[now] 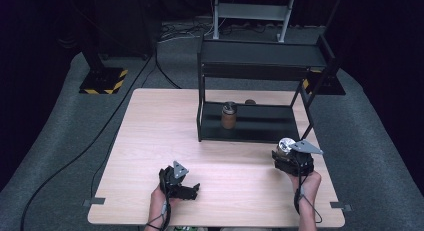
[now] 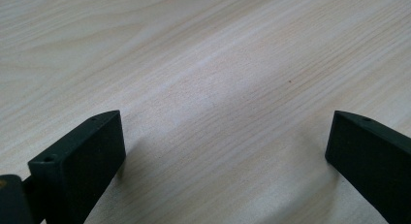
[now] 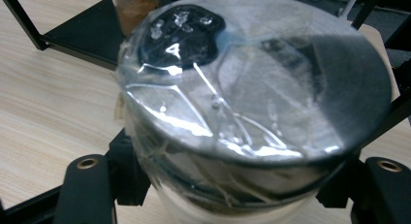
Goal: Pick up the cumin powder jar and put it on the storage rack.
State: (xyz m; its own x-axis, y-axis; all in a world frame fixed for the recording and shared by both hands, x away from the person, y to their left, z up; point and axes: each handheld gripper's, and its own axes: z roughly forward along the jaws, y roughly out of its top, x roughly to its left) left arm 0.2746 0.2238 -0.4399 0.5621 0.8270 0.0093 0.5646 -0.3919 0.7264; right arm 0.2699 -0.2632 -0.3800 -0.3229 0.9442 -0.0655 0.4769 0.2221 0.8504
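Jaws of the right gripper (image 1: pixel 287 152) clamp a silver-lidded jar (image 1: pixel 285 145) above the table (image 1: pixel 150 141), in front of the black shelf rack (image 1: pixel 260 123). The left gripper (image 2: pixel 225 151) is spread over bare wood. In the right gripper view, the jar (image 3: pixel 252 103) sits pinched between both jaws.

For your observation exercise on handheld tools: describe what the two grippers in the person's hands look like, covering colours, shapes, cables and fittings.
Both are black. The left gripper has two flat, blocky jaws with a small round hole in each. A grey three-cornered plate tops each; the right gripper has the larger-looking one. A thin dark cable trails back from each along the forearm. No sleeves are visible.
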